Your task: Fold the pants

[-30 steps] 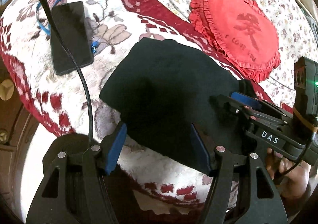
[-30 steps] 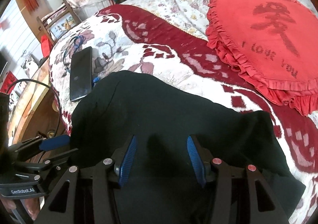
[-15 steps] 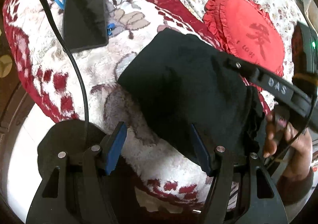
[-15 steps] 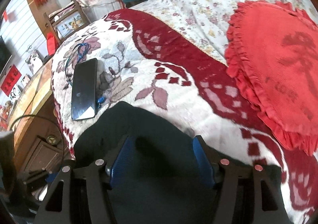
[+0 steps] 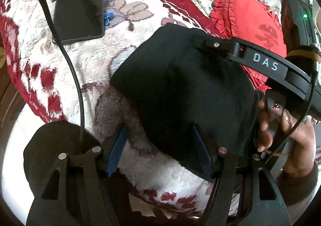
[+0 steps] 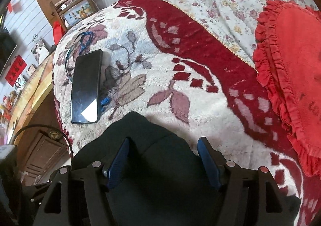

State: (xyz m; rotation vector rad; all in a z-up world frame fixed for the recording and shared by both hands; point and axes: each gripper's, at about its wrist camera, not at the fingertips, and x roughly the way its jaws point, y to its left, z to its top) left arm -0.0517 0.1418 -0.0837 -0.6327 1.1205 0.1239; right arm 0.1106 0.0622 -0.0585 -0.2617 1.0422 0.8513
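Observation:
The black pants lie folded in a compact bundle on the red and white fleece blanket. My left gripper is open at the bundle's near edge, its right finger against the cloth, holding nothing. My right gripper is open above the bundle, which fills the bottom of the right wrist view. The right gripper's body crosses over the bundle's far right side in the left wrist view, held by a hand.
A black phone with a blue cord lies on the blanket at the far left; it also shows in the right wrist view. A red frilled heart cushion lies at the right. A black cable hangs near the bed edge.
My right gripper has lifted and swung over the bundle toward the far left, so less of the pants shows in its view. The left gripper has shifted slightly; the bundle stayed put.

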